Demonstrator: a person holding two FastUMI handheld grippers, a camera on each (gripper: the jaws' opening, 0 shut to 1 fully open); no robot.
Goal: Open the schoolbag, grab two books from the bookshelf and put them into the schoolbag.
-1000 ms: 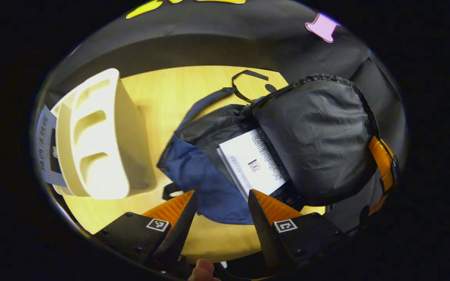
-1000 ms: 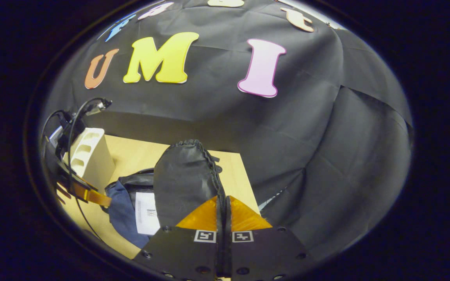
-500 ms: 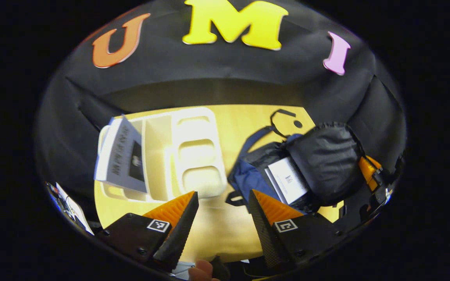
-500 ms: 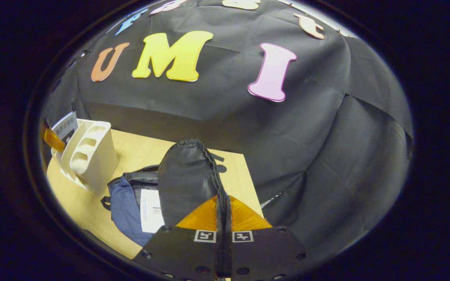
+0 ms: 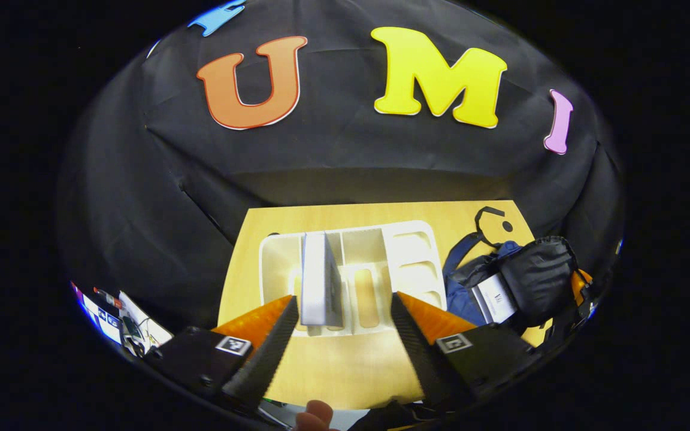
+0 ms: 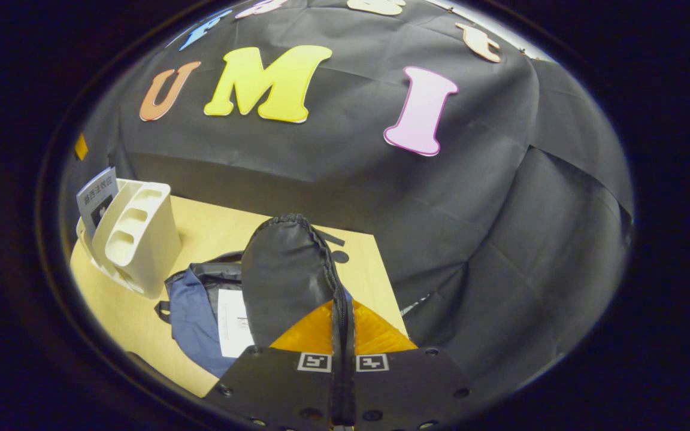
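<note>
A: Two books in sight; one book (image 5: 320, 287) stands upright on edge in the bookshelf (image 5: 411, 239), dead ahead of the left gripper (image 5: 342, 326) and a bit left of centre between its fingers; fingers spread wide, nothing between them touching.

B: And the other?

A: White book (image 6: 234, 323) lies flat inside the open schoolbag (image 6: 192, 317), down and to the left of the right gripper (image 6: 342, 326); from the left gripper it sits ahead to the right, past the shelf (image 5: 495, 302).

B: Right gripper state?

A: Fingers pressed together on the zip edge of the bag flap (image 6: 285, 275); flap held up on end, black lining facing the camera; bag body blue, lying on the table (image 6: 213, 230).

B: Shelf position from the right side?

A: Far left and ahead; white shelf (image 6: 135, 239) stands on the table, book (image 6: 96, 197) sticking up behind its left end; bag just beside it, not touching as far as I can see.

B: Left gripper contact with the shelf?

A: None visible; tips are short of the shelf's near edge, over bare table (image 5: 333, 365); a fingertip (image 5: 315, 414) of the holding hand shows at the bottom.

B: Bag (image 5: 471, 281) from the left view?

A: Right of the shelf, flap up, orange of the right gripper (image 5: 578, 284) at its far side; strap loop lies on the table behind it.
</note>
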